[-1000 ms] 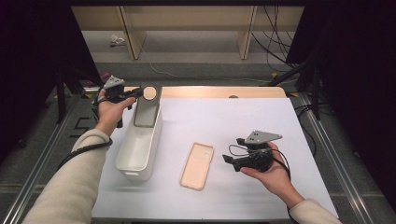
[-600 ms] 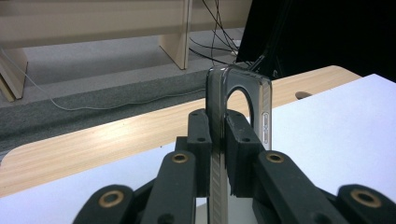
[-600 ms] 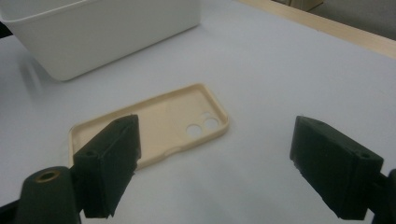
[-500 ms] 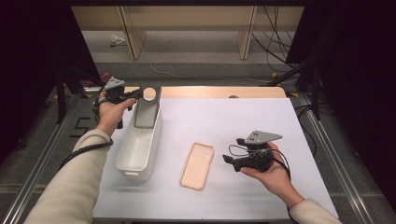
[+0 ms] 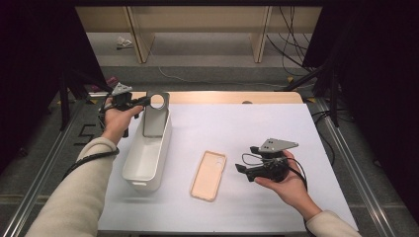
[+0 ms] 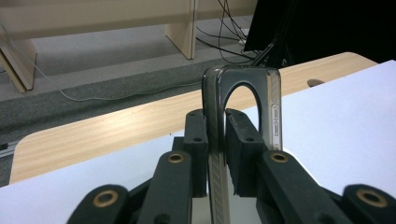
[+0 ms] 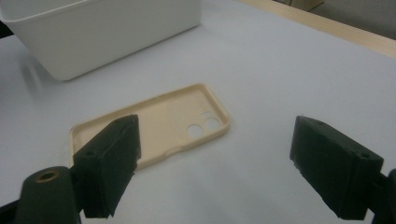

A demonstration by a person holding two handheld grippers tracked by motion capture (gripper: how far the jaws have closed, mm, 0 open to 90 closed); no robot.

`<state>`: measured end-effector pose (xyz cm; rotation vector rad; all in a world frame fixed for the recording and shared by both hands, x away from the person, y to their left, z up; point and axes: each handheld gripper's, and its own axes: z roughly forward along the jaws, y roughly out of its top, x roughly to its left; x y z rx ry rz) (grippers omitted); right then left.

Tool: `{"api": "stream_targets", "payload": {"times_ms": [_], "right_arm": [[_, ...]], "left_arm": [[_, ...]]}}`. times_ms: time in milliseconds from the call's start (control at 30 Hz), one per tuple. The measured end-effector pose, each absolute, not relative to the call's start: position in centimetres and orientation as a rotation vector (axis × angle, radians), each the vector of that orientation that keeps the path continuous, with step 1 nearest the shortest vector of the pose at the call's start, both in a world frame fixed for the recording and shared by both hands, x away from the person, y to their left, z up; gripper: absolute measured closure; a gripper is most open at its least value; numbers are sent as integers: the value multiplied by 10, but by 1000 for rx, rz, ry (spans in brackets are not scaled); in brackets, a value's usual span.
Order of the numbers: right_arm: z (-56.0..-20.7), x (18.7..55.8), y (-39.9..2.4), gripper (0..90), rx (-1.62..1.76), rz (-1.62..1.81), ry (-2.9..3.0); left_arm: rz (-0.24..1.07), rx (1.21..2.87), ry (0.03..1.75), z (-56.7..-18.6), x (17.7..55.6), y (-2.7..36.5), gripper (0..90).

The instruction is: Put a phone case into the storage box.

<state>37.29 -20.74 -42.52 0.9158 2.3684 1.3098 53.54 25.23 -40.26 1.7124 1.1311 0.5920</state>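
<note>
A dark grey phone case (image 5: pixel 157 118) with a round camera hole stands upright over the far end of the white bin (image 5: pixel 129 158). My left gripper (image 5: pixel 143 101) is shut on the case's top edge. In the left gripper view the case (image 6: pixel 273 107) stands edge-on between the pads of my left gripper (image 6: pixel 215 126). The jaws have just eased open slightly, and the case is still pinched. A beige phone case (image 5: pixel 209 175) lies hollow side up on the white mat. My right gripper (image 5: pixel 242 170) hovers open just right of it. In the right gripper view, the beige case (image 7: pixel 154 123) lies ahead of my right gripper (image 7: pixel 215 154).
The white mat (image 5: pixel 237 128) covers most of the wooden table (image 5: pixel 222 97). The bin (image 7: pixel 93 32) stands left of the beige case. Cables and wooden legs lie on the floor beyond the table's far edge.
</note>
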Motion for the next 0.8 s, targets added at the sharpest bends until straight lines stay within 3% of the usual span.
{"api": "stream_targets", "payload": {"times_ms": [800], "right_arm": [[-426,373,-206,170,914,1311,2372]], "left_arm": [[631,1779,1150,-408,537,253,755]]}}
